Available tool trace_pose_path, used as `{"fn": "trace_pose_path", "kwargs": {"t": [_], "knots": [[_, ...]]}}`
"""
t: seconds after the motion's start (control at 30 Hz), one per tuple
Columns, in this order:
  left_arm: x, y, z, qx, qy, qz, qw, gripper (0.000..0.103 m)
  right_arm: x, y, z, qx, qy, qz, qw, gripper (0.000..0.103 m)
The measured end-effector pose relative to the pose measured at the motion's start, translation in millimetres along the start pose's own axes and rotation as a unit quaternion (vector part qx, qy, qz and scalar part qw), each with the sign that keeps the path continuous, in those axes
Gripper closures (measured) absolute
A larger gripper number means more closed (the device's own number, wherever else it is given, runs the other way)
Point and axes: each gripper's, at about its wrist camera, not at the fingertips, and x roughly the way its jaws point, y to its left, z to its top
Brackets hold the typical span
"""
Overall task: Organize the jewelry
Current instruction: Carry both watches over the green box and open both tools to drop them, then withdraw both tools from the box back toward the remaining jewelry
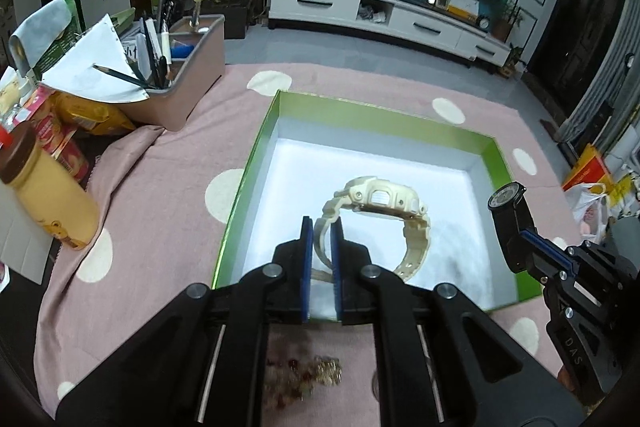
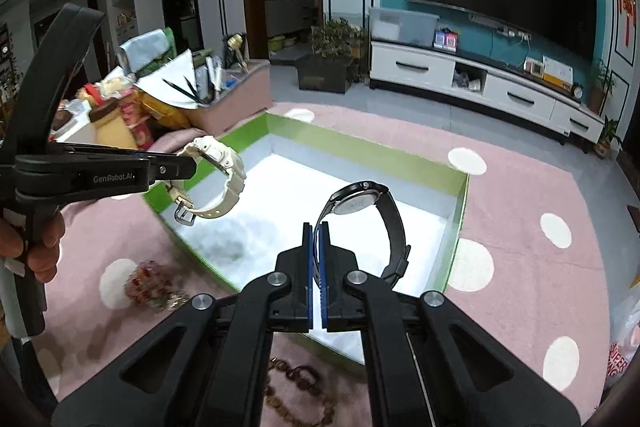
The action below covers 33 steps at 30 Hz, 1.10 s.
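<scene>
Two watches, one per gripper, both held above one green-walled box [image 1: 256, 151] w/ white floor on a pink dotted cloth [image 1: 168, 163]. Left gripper [image 1: 321, 227] pinches the strap of a chunky cream watch [image 1: 380, 199]; right gripper [image 2: 316, 231] pinches the strap of a slim black watch [image 2: 360, 197]. One blurry bead pile [image 2: 150, 283] lies beside the box.

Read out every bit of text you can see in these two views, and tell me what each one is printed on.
"GenRobot.AI": white letters on the side of the left tongs.
"DAS": on the body of the right tongs.
"SUPER": red letters on the plastic bag, cut off at the frame edge.
Snack packets, yellow bottle label, black watch dial, cream watch face: too blurred or small to read.
</scene>
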Motion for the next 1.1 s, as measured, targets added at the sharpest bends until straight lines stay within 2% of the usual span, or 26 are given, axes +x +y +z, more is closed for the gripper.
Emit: {"fn": "trace_pose_path", "kwargs": {"t": [0.07,0.1,0.13,0.17,0.2,0.23,0.3,0.43,0.47,0.57,0.8,1.1], "knots": [[11.9,-3.3,-0.6,0.003,0.011,0.008,0.9999,0.092,11.0,-4.1,-0.1,0.009,0.012,-0.003,1.0,0.097],[16.3,-4.3,-0.9,0.005,0.017,0.009,0.9998,0.087,13.7,-6.8,-0.2,0.014,0.015,-0.006,1.0,0.095],[20.9,-5.0,-2.4,0.005,0.022,0.009,0.9997,0.082,14.8,-10.9,-1.5,0.024,0.015,-0.008,1.0,0.086],[22.0,-4.7,-2.0,0.005,0.021,0.009,0.9997,0.07,14.3,-12.7,-1.3,0.031,0.013,-0.005,0.999,0.075],[22.5,-4.6,-3.2,0.007,0.02,0.01,0.9997,0.056,11.4,-14.8,-2.5,0.038,0.009,-0.002,0.999,0.073],[21.1,-4.1,-3.7,0.008,0.016,0.011,0.9998,0.051,7.3,-17.2,-4.0,0.044,0.004,-0.002,0.999,0.066],[15.6,-1.2,-4.3,0.008,0.011,0.011,0.9998,0.04,-6.2,-23.7,-8.0,0.056,-0.01,-0.006,0.998,0.064],[0.4,5.8,-4.7,0.001,-0.002,0.014,0.9999,0.032,-32.3,-37.5,-17.6,0.084,-0.025,-0.006,0.996,0.062],[-3.9,9.1,-6.2,-0.002,-0.005,0.016,0.9999,0.027,-37.3,-40.7,-19.9,0.091,-0.027,-0.006,0.995,0.062],[-21.0,21.0,-13.1,-0.011,-0.016,0.016,0.9997,0.024,-56.6,-46.5,-33.6,0.112,-0.03,-0.009,0.993,0.058],[-59.7,59.7,-50.2,-0.043,-0.028,0.039,0.9979,0.02,-90.4,-46.5,-69.3,0.142,-0.027,-0.001,0.989,0.058],[-86.1,83.1,-110.5,-0.066,-0.012,0.039,0.997,0.019,-115.1,-26.7,-101.1,0.163,-0.017,0.019,0.986,0.058]]}}
